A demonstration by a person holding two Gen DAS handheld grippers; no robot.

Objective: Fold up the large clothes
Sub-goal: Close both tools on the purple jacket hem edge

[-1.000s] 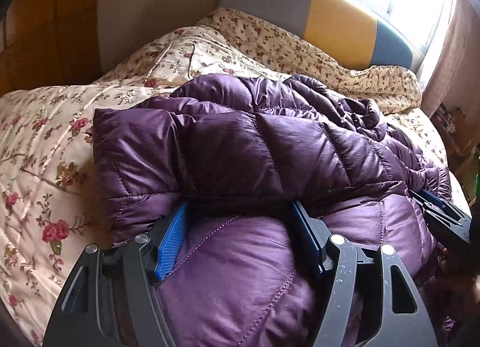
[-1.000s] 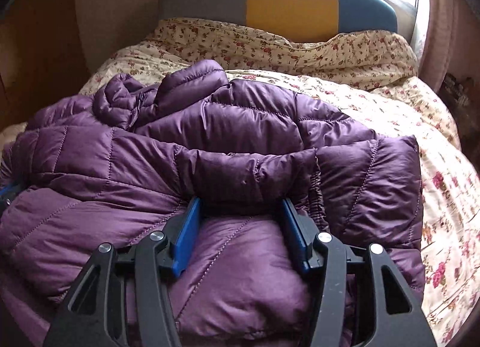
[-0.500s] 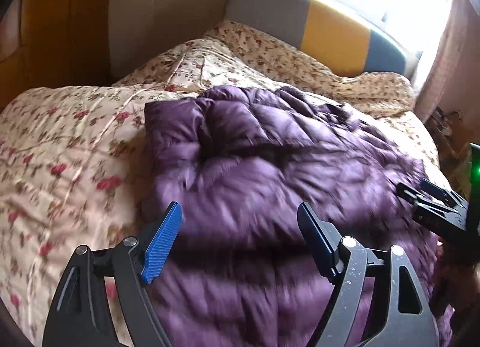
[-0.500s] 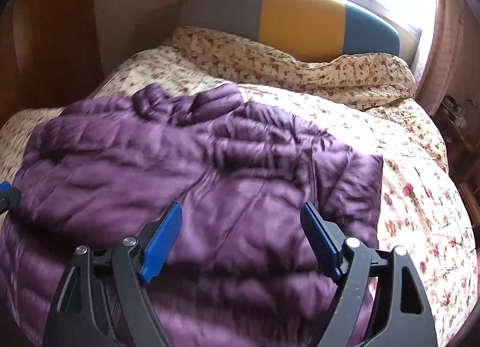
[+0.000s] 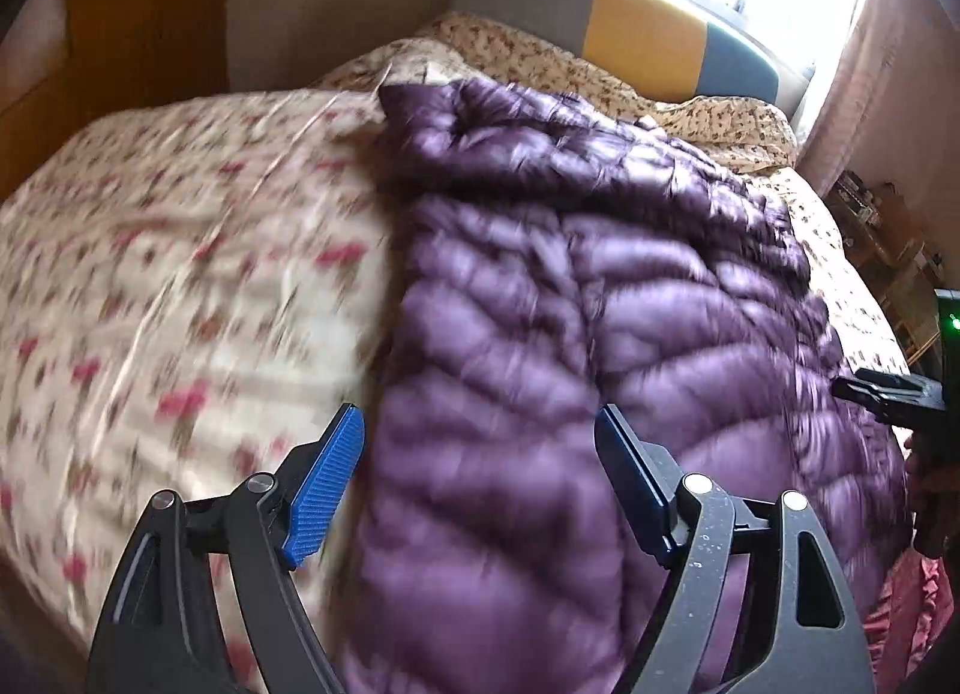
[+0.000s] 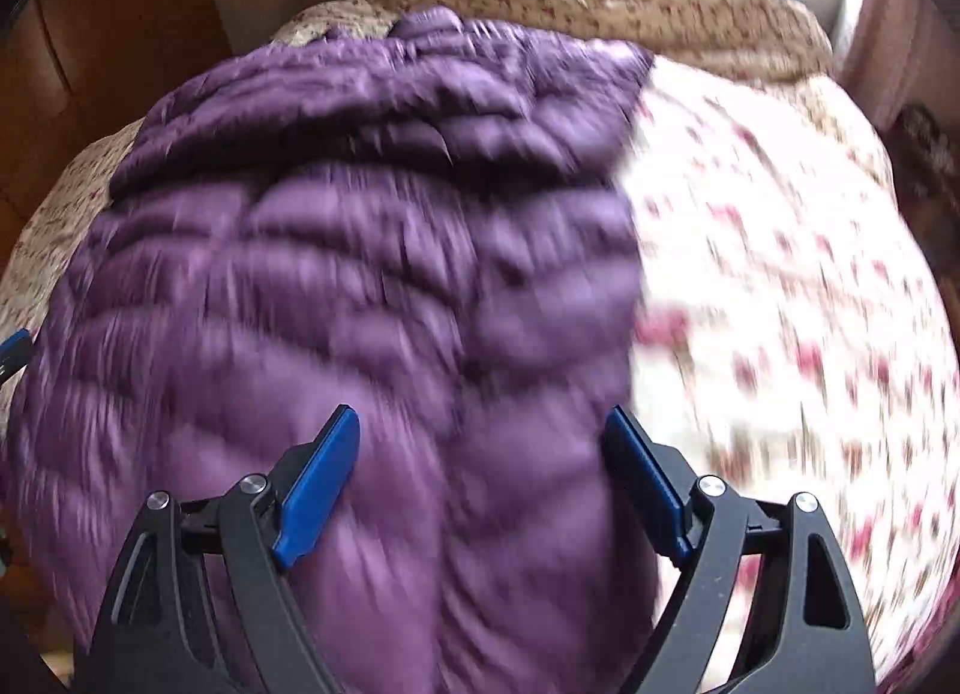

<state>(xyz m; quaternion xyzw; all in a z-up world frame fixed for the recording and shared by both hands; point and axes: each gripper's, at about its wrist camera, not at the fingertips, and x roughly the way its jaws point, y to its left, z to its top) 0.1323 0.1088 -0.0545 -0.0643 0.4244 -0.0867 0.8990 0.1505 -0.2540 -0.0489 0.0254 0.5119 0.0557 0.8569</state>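
The purple down jacket [image 5: 600,334] lies spread on the floral bedspread [image 5: 180,274], its collar end toward the striped headboard [image 5: 630,16] and its hem end nearest the cameras. The left gripper [image 5: 480,484] hangs above the jacket's left edge with jaws apart and nothing between the pads; the right gripper [image 6: 480,484] hangs above the right half with jaws opening, also empty. The step in hand looks like choosing the next pinch for a fold — done well, each gripper should take a matching edge point, equally far from the headboard, and bite through the puffy quilting rather than skim its slick shell, so the fold line comes out straight. The left wrist view shows bare bedspread left of the jacket, the window glare beyond the headboard, and the other gripper's black tip at the frame's right edge; the right wrist view alone shows the jacket's right edge and the bedspread beyond it — both are blurred.
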